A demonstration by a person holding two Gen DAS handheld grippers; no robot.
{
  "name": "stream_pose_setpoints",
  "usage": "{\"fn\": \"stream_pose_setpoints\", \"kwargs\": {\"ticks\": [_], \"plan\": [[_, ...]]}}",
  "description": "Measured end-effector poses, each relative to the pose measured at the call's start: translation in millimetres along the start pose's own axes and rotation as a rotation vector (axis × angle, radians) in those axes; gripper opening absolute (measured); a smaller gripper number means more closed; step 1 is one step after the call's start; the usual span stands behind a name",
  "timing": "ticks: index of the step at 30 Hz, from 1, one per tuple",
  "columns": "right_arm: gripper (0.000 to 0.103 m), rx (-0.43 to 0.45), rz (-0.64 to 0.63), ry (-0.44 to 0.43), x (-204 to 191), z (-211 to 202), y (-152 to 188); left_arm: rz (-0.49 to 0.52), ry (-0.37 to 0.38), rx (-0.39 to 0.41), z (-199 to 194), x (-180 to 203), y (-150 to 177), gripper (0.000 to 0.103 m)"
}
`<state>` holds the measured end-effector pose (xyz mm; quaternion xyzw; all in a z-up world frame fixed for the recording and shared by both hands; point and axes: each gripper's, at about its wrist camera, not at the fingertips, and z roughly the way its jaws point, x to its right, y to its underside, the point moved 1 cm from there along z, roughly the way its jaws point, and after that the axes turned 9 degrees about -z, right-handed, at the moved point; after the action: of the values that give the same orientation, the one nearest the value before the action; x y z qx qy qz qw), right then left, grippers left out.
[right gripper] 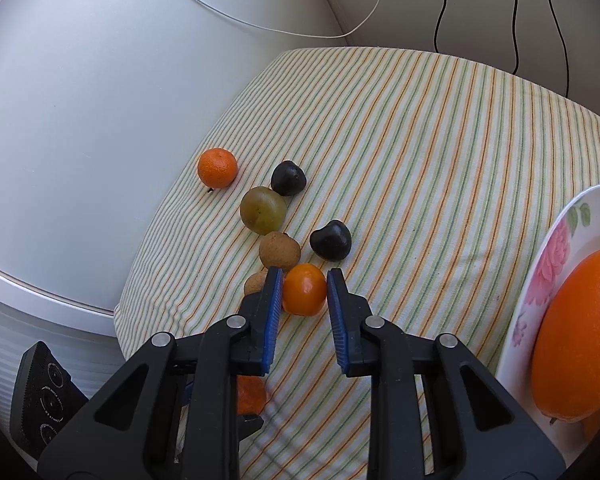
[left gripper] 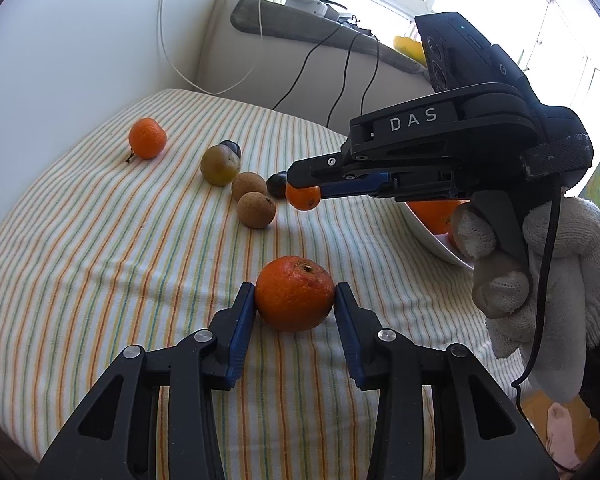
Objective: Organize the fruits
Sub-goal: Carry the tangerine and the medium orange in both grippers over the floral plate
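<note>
Left gripper [left gripper: 294,300]: pads touch both sides of a mandarin [left gripper: 294,298] on the striped cloth [left gripper: 100,264], apparently clamped, ready to lift.
Right gripper [right gripper: 303,289]: clamped on a small orange fruit [right gripper: 304,289] beside the brown fruits [right gripper: 279,250].
Plate [right gripper: 556,248]: right edge, holding a large orange [right gripper: 580,340]; likely the destination.
Loose fruit: far mandarin [right gripper: 217,168] near the cloth's left edge.

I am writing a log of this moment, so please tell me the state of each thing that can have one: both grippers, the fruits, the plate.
left gripper: jaws closed on the mandarin, which rests on the striped cloth
right gripper: jaws closed on the small orange fruit, lifted off the cloth
floral plate: holds a large orange
far mandarin, green plum, two dark plums: loose on the cloth
</note>
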<state>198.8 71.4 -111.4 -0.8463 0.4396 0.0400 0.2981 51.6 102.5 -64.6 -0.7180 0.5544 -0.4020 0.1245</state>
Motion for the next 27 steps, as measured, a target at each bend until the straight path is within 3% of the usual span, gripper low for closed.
{"fn": "stream_pose_setpoints", "kwargs": {"ticks": [14, 27], "plan": [[0.024, 0.1, -0.031, 0.017, 14, -83, 42, 0.035, 0.053, 0.008, -1, 30, -3, 0.038], [0.024, 0.175, -0.012, 0.149, 51, -147, 85, 0.128, 0.129, -0.005, 22, 90, -12, 0.038]]}}
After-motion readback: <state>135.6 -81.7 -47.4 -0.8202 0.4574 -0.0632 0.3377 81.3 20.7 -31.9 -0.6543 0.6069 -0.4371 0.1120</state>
